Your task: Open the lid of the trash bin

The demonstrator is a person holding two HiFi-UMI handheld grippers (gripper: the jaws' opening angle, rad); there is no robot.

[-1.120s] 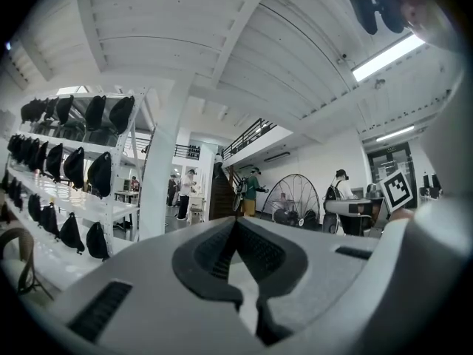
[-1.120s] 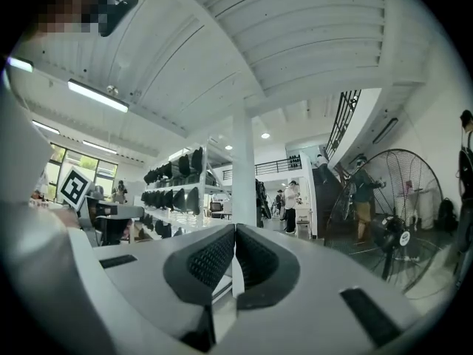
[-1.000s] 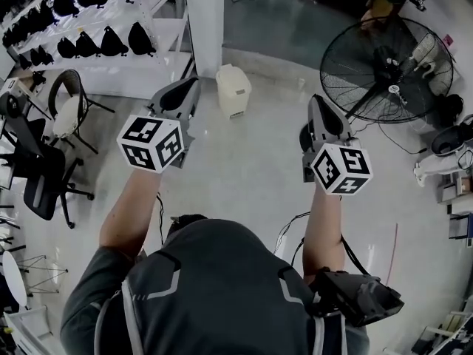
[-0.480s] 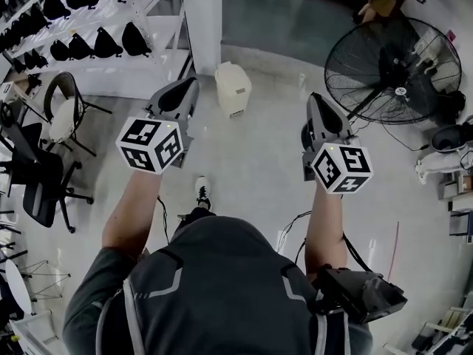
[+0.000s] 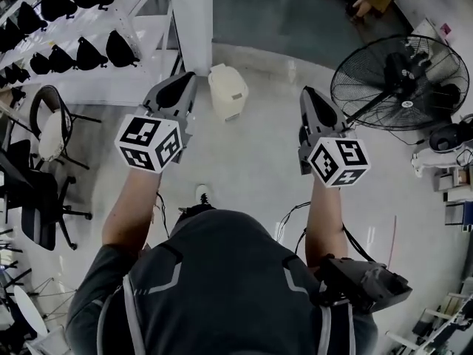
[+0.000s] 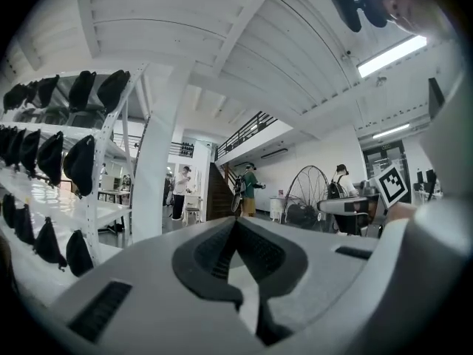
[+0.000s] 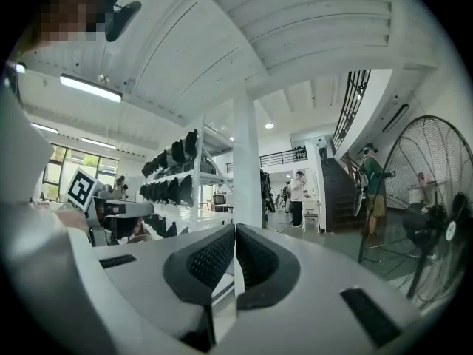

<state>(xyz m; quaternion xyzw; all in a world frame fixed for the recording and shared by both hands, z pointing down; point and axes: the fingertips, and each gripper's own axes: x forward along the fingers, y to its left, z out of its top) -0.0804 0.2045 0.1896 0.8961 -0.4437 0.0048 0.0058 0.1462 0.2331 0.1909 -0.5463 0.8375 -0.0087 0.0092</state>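
A cream trash bin (image 5: 228,91) with its lid down stands on the floor by the white pillar (image 5: 194,21), ahead of me in the head view. My left gripper (image 5: 183,80) is held up to the bin's left, my right gripper (image 5: 306,96) to its right, both well above the floor and apart from the bin. In each gripper view the jaws meet at their tips with nothing between them: left gripper (image 6: 235,224), right gripper (image 7: 234,230). The bin does not show in either gripper view.
A big floor fan (image 5: 399,80) stands at the right. White shelving with dark bags (image 5: 81,43) runs along the left, with office chairs (image 5: 44,161) below it. Cables (image 5: 292,220) trail on the floor near my feet. People stand far off by a staircase (image 6: 219,191).
Both grippers have stayed raised and shut. I have stepped forward a little, so the bin and pillar sit slightly lower and nearer; a foot shows below.
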